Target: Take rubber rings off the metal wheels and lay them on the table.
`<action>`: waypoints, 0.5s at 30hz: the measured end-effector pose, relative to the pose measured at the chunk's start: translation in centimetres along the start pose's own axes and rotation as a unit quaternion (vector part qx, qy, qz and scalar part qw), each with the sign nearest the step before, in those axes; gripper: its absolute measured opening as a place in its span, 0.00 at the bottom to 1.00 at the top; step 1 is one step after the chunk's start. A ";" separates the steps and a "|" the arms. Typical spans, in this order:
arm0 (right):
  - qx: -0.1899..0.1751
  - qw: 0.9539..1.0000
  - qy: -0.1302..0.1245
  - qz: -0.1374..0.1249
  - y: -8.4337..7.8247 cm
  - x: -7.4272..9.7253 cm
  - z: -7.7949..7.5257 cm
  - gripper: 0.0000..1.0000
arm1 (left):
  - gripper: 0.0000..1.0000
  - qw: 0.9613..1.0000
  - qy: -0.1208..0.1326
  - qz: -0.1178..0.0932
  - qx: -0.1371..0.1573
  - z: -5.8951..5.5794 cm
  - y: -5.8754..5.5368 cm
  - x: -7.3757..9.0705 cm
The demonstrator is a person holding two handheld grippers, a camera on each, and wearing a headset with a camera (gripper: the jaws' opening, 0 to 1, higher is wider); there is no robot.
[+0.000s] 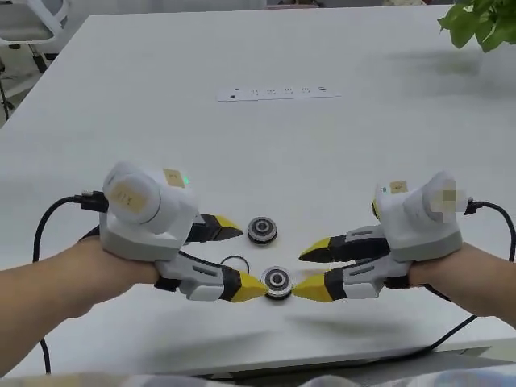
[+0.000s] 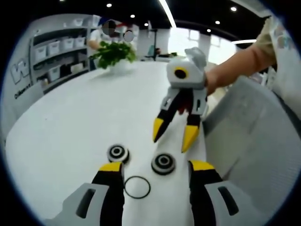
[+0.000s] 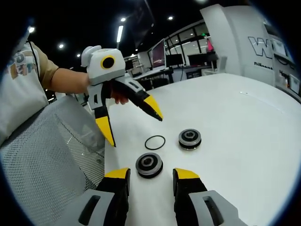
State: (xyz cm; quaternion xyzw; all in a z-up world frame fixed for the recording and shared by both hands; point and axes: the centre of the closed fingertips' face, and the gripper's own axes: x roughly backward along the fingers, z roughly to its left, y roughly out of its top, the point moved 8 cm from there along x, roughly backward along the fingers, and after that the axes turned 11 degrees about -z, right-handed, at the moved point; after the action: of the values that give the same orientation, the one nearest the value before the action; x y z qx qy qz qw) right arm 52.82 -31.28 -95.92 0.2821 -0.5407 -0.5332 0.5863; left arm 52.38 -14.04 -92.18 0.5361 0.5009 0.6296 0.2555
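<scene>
Clearly both sets of fingers stand spread, holding nothing. The left gripper [image 1: 244, 258] and right gripper [image 1: 304, 272] face each other, their lower tips just beside the near wheel [image 1: 277, 281]. One rubber ring [image 2: 137, 187] lies loose on the surface [image 1: 322, 145] between the left fingers, with the far wheel [image 1: 262, 230] nearby. The step in hand looks like stripping the near wheel. Next, one side should pin it while the other hooks its ring.
</scene>
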 end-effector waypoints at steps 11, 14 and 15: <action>0.005 1.000 -0.001 0.004 -0.5 -0.2 0.0 0.33 | 0.48 1.000 -0.015 0.009 -0.004 -0.3 -0.7 -1.1; 0.006 1.000 -0.001 0.007 -0.7 -0.4 -0.1 0.33 | 0.45 1.000 -0.016 0.012 -0.003 -0.3 -0.9 -1.4; 0.006 1.000 -0.001 0.008 -0.8 -0.4 -0.1 0.33 | 0.45 1.000 -0.017 0.013 -0.004 -0.3 -0.9 -1.5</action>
State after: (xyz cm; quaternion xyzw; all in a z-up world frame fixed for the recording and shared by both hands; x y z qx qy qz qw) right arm 52.70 -31.12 -96.78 0.2814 -0.5466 -0.5253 0.5883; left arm 52.30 -15.09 -93.62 0.5525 0.4871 0.6254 0.2577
